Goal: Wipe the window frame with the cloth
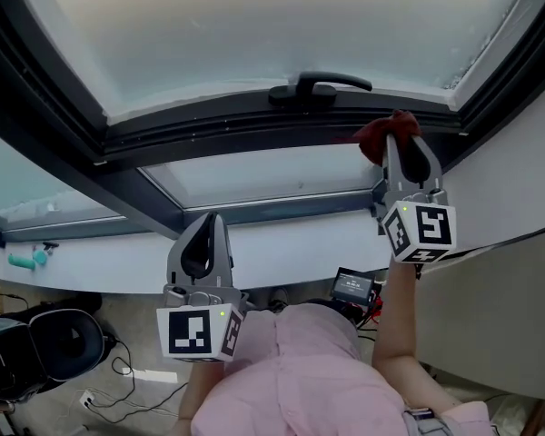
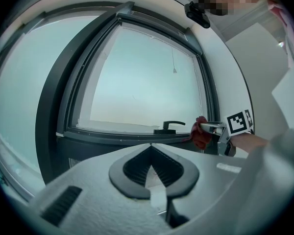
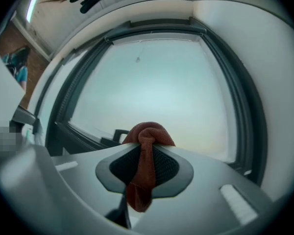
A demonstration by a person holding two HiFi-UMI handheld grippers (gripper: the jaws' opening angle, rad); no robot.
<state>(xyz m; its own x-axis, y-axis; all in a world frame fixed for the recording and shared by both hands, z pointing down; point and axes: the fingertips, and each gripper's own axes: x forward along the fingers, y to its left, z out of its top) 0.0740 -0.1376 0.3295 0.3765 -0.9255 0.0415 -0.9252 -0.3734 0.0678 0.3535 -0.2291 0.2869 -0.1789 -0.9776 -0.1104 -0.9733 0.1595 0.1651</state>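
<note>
A dark red cloth [image 1: 383, 134] [image 3: 145, 153] [image 2: 200, 132] is bunched at the tip of my right gripper [image 1: 401, 140] [image 3: 148, 131], which is shut on it. The cloth touches the dark grey window frame [image 1: 209, 125] at its lower right, just right of the black handle [image 1: 320, 86]. In the right gripper view the cloth hangs down between the jaws, in front of the frosted pane. My left gripper [image 1: 207, 228] [image 2: 150, 148] is held lower, below the white sill, shut with nothing in it and apart from the frame.
A white sill [image 1: 282, 239] runs under the lower frame bar. A second pane [image 1: 27, 189] lies to the left behind a thick frame post. A black chair [image 1: 45, 348], cables and a power strip [image 1: 95, 398] are on the floor. White wall [image 1: 509, 171] stands to the right.
</note>
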